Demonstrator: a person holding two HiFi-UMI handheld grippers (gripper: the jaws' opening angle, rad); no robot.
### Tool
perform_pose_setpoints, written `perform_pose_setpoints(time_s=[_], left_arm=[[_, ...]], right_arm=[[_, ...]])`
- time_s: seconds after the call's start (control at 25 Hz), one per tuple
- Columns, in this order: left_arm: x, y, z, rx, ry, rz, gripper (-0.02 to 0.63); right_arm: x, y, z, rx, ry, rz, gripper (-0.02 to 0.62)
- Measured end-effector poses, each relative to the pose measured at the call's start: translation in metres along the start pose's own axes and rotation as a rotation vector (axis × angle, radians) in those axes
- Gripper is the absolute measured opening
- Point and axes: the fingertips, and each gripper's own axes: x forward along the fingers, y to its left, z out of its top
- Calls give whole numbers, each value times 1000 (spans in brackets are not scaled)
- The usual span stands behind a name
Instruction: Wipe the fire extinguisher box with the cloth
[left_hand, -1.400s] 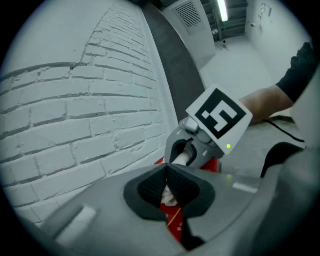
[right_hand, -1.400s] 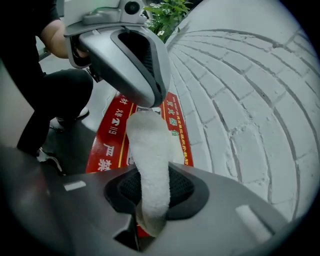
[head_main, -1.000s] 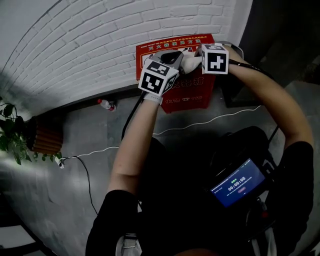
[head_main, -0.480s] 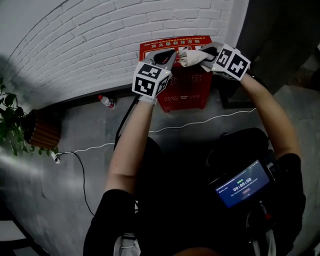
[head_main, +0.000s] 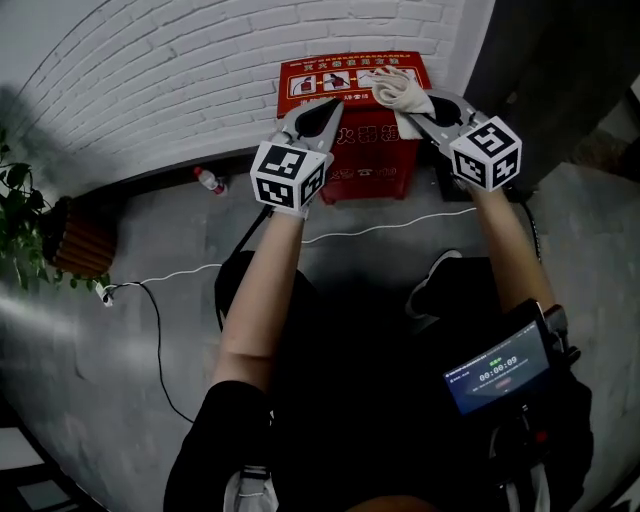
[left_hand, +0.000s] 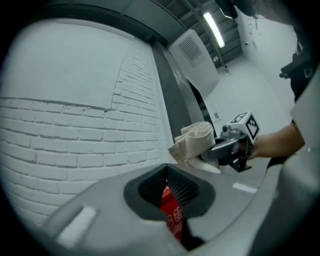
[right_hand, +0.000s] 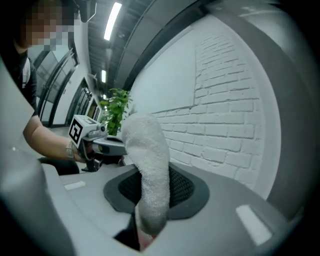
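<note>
The red fire extinguisher box (head_main: 352, 150) stands on the floor against the white brick wall. My right gripper (head_main: 412, 107) is shut on a bunched white cloth (head_main: 400, 89), which it holds over the box's top right corner. In the right gripper view the cloth (right_hand: 148, 165) hangs between the jaws. My left gripper (head_main: 322, 112) hovers over the box's front left, jaws shut with nothing in them. In the left gripper view a strip of the red box (left_hand: 172, 214) shows through the jaw slit, with the cloth (left_hand: 193, 141) and right gripper (left_hand: 221, 149) beyond.
A plastic bottle (head_main: 210, 181) lies on the grey floor left of the box. A white cable (head_main: 390, 226) and a black cable (head_main: 160, 350) run across the floor. A potted plant (head_main: 22, 232) stands far left. A dark door frame (head_main: 540, 70) rises right of the box.
My right gripper has swung right and back, carrying the cloth from the box's top middle to its right corner. The left gripper has drawn slightly back and left.
</note>
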Motion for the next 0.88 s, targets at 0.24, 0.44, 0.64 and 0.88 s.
perform_pose_setpoints(time_s=[0.24,0.44,0.64,0.88], left_arm=[[-18,-6,-52,-107,12,16,3],[-24,-5,-92,-107,36,79,3],[-27,6,-112,-113,30,121,3],[-38,35,-143,-134,71,197,3]], right_arm=[[-3,24,-42,138,-83,-50,98],[23,51,-84,137,-42,-46,100],[57,59,-109,208,-45,-48,100],[109,76,-143,293,-8,12,98]])
